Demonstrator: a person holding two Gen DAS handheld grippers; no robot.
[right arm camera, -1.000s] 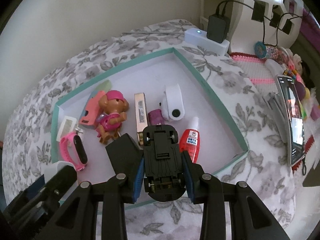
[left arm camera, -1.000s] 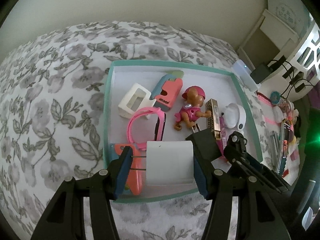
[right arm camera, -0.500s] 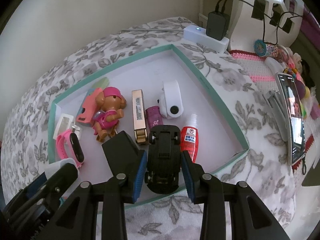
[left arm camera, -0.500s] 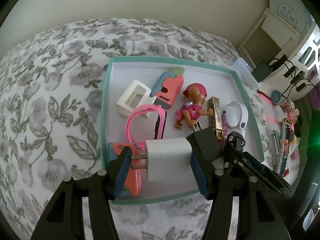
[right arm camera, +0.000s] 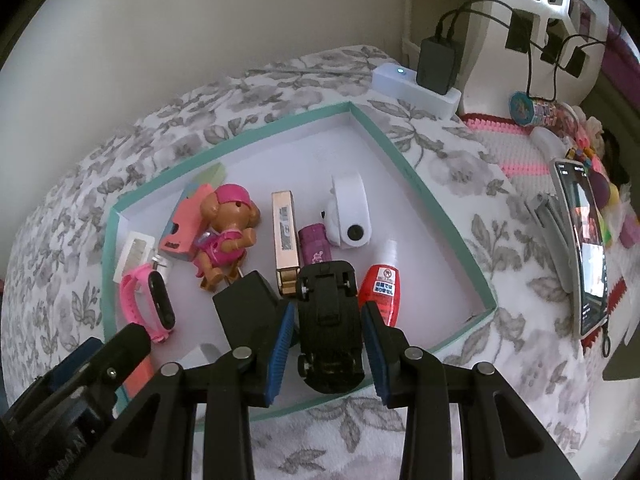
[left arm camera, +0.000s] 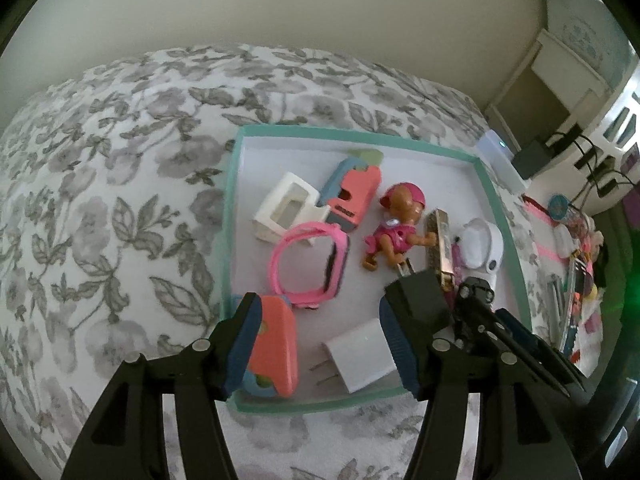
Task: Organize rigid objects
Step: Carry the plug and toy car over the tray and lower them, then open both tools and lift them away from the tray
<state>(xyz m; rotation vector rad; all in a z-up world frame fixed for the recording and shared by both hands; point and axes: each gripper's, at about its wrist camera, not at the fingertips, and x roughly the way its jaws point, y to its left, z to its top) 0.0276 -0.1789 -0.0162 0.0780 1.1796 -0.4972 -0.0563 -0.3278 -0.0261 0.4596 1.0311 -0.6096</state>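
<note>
The left gripper has just been opening – white charger free in the teal tray; the right gripper clamps the black toy car

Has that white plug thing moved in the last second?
Yes. The white charger was between the left gripper fingers; its jaws have just been opening, and it now lies on the tray floor by the near rim.
</note>
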